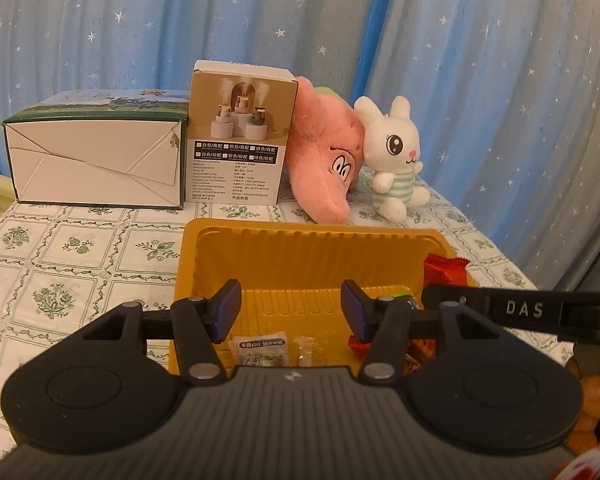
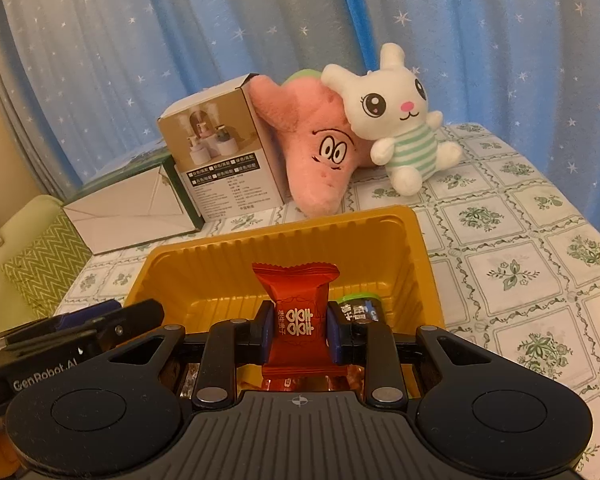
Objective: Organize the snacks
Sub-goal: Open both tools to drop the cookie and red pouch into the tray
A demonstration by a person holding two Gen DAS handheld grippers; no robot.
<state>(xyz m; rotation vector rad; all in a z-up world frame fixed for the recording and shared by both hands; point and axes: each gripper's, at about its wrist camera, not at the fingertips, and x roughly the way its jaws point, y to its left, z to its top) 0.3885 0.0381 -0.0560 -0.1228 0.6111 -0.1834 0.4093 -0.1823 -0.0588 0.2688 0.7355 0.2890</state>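
Observation:
A yellow plastic tray (image 1: 300,256) (image 2: 228,272) sits on the floral tablecloth. My left gripper (image 1: 291,310) hangs open over the tray with nothing between its blue pads. Below it on the tray floor lie a white printed snack packet (image 1: 260,350) and a small clear-wrapped sweet (image 1: 306,350). My right gripper (image 2: 298,334) is shut on a red candy packet (image 2: 296,316) held upright above the tray. That packet's top (image 1: 446,270) shows at the tray's right side in the left wrist view. A green snack (image 2: 358,306) lies in the tray behind the right finger.
Behind the tray stand a white and green carton (image 1: 96,160), a brown product box (image 1: 240,136), a pink plush (image 1: 324,156) and a white rabbit plush (image 1: 396,156). Blue star-patterned curtains hang at the back. A green cushion (image 2: 40,256) lies left of the table.

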